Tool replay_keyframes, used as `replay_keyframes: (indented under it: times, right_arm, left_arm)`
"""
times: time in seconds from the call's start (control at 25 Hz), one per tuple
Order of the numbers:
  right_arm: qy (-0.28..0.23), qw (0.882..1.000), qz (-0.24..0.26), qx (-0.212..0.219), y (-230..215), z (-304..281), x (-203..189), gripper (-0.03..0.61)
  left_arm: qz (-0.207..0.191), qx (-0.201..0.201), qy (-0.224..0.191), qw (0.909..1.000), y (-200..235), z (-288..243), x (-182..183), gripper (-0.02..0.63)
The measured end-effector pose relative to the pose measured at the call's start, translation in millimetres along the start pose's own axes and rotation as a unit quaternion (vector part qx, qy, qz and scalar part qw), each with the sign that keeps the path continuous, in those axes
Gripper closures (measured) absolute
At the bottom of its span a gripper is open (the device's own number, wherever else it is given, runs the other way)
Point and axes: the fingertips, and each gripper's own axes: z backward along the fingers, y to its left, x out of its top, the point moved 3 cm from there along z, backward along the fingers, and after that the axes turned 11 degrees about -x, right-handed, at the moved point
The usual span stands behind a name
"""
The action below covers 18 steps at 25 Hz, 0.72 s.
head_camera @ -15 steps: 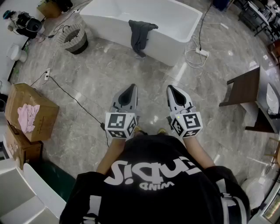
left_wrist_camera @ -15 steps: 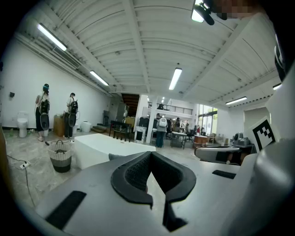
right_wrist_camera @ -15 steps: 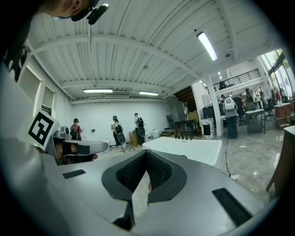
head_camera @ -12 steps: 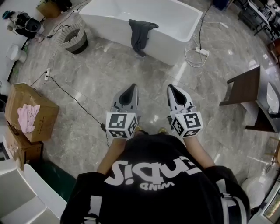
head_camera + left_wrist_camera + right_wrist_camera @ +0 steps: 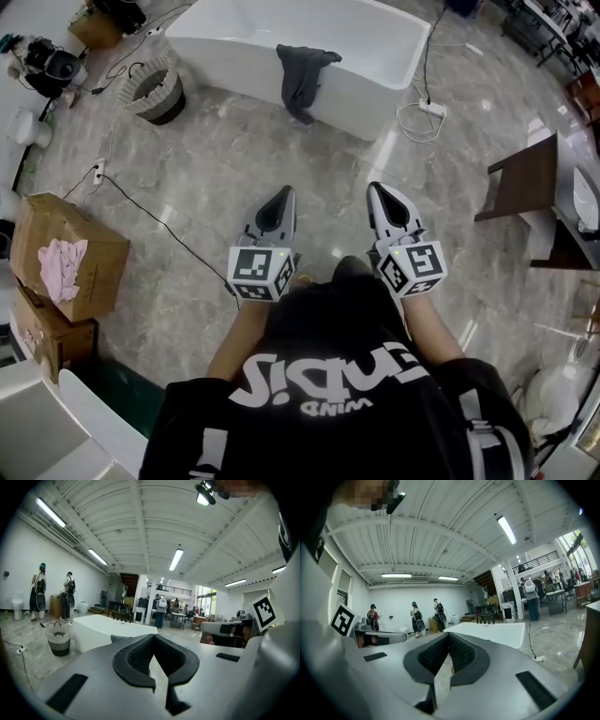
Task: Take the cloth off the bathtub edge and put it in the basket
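A dark grey cloth [image 5: 302, 70] hangs over the near edge of the white bathtub [image 5: 375, 94] at the top of the head view. The striped woven basket [image 5: 157, 89] stands on the floor left of the tub. My left gripper [image 5: 281, 195] and right gripper [image 5: 382, 190] are held side by side at waist height, far short of the tub, both shut and empty. In the left gripper view the left gripper [image 5: 153, 637] points at the tub [image 5: 101, 630], with the basket [image 5: 59, 639] to its left. The right gripper [image 5: 449, 635] faces the tub's right end [image 5: 497, 632].
Cardboard boxes [image 5: 70, 253], one holding pink cloth, stand at the left. A black cable [image 5: 159, 225] runs across the marble floor between them and me. A power strip with a white cord [image 5: 422, 117] lies right of the tub. Dark wooden furniture [image 5: 525, 183] stands at the right.
The view has shifted a little toward the tub, and the boxes have slid down in the picture. Both grippers stay shut, side by side.
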Motion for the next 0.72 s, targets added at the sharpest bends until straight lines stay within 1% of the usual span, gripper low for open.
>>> replay_keyframes:
  times: [0.2, 0.36, 0.56, 0.72]
  right_arm:
    - [0.004, 1.0, -0.004, -0.012, 2, -12, -4, 0.566]
    - [0.005, 1.0, -0.012, -0.012, -3, -34, -7, 0.566]
    - [0.005, 1.0, -0.016, -0.004, -4, -82, -6, 0.566]
    - [0.006, 1.0, -0.017, 0.006, -13, -131, -3, 0.566]
  left_arm:
    - [0.009, -0.001, 0.002, 1.0, 23, -2, -3, 0.6]
    - [0.005, -0.001, 0.0, 1.0, 41, -16, 0, 0.6]
    - [0.009, 0.005, -0.001, 1.0, 77, -41, 8, 0.6]
    - [0.013, 0.012, -0.006, 0.9998, 111, -71, 19, 0.6]
